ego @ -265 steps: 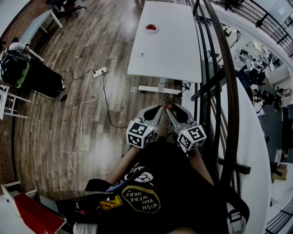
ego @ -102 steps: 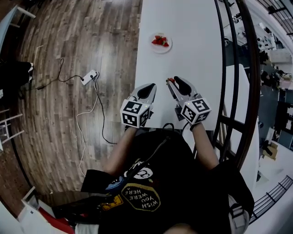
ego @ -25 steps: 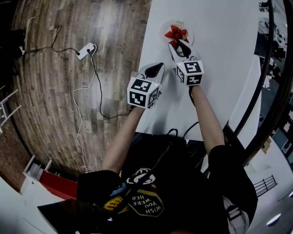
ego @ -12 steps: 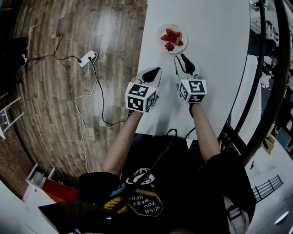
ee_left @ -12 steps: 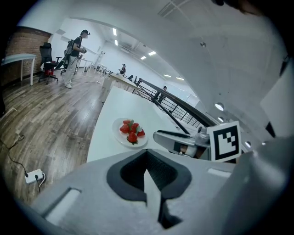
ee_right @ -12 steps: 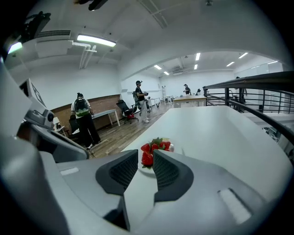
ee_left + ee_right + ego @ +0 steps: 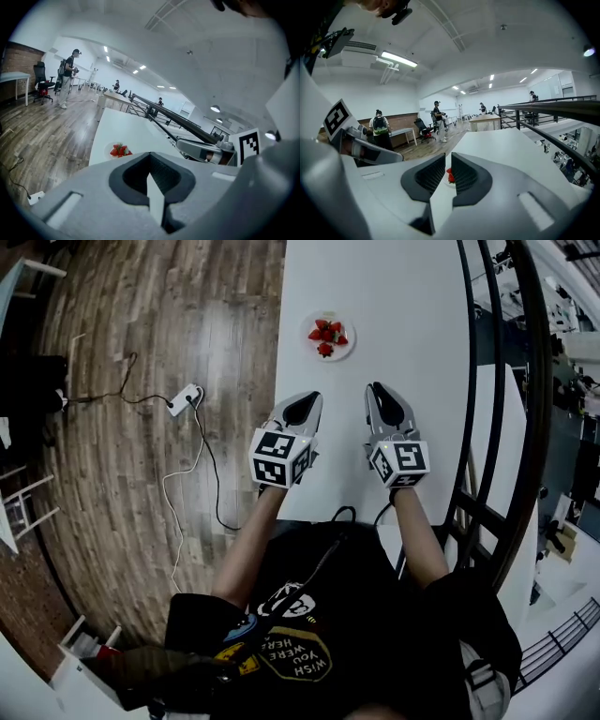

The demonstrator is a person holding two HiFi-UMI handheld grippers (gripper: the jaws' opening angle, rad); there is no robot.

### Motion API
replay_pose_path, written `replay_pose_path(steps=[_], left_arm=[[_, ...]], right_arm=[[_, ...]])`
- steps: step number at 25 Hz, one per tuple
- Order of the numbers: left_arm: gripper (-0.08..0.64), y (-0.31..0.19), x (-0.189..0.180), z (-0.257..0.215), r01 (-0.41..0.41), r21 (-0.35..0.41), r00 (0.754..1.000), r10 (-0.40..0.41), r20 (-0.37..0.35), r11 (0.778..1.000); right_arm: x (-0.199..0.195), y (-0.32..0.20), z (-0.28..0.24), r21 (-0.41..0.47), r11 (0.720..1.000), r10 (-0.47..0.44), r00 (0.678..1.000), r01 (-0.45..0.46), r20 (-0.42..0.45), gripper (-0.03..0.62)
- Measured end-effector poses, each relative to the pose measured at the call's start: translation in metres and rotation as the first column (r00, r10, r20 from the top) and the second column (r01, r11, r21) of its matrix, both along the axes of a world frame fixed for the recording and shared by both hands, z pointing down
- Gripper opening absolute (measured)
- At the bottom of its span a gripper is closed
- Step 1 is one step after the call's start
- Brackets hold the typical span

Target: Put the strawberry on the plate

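Note:
A small white plate (image 7: 328, 337) with several red strawberries (image 7: 326, 334) lies on the white table (image 7: 403, 306), far of both grippers. My right gripper (image 7: 382, 395) hovers over the table nearer to me and right of the plate. Its jaws are closing, a narrow gap still shows, and nothing is between them. Through that gap in the right gripper view (image 7: 448, 165) the strawberries (image 7: 449, 176) show far ahead. My left gripper (image 7: 302, 407) is shut and empty, level with the right one. The left gripper view (image 7: 150, 177) shows the plate (image 7: 119, 151) ahead on the left.
The table's left edge (image 7: 281, 352) drops to a wooden floor with a power strip (image 7: 186, 399) and cables. A black railing (image 7: 487, 381) runs along the table's right side. People stand far off in the room (image 7: 378, 127).
My right gripper has drawn back from the plate toward me, leaving the strawberry on it, and its jaws have narrowed. The left gripper has stayed beside it.

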State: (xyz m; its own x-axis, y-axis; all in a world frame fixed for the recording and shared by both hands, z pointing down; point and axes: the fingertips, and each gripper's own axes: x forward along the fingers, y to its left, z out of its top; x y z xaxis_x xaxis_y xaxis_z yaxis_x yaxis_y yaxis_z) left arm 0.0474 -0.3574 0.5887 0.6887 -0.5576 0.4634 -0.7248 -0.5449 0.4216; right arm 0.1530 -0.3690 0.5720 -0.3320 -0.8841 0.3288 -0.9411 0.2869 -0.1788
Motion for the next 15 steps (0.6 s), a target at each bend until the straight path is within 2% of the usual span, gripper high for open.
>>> replay_pose_path(steps=[5,9,12,15], left_arm=[[0.003,0.036,-0.001,-0.045,0.000,0.096,1.000,0.002,-0.024,0.995],[0.003,0.074,-0.003,-0.058,0.008,0.094,1.000,-0.005,-0.027,0.996],[0.003,0.102,-0.008,-0.078,0.009,0.122,0.999,-0.005,-0.032,0.992],[0.003,0.122,-0.012,-0.098,0.027,0.107,0.995,-0.017,-0.094,0.994]], right_arm=[[0.001,0.046,-0.047,0.051,0.998,0.022,0.999,-0.024,0.041,0.021],[-0.003,0.088,-0.074,0.065,0.998,0.018,0.999,-0.021,0.042,0.012],[-0.009,0.117,-0.094,0.078,0.997,0.002,0.999,-0.006,0.046,0.005],[-0.011,0.137,-0.111,0.109,0.994,-0.009,0.999,0.003,0.049,0.005]])
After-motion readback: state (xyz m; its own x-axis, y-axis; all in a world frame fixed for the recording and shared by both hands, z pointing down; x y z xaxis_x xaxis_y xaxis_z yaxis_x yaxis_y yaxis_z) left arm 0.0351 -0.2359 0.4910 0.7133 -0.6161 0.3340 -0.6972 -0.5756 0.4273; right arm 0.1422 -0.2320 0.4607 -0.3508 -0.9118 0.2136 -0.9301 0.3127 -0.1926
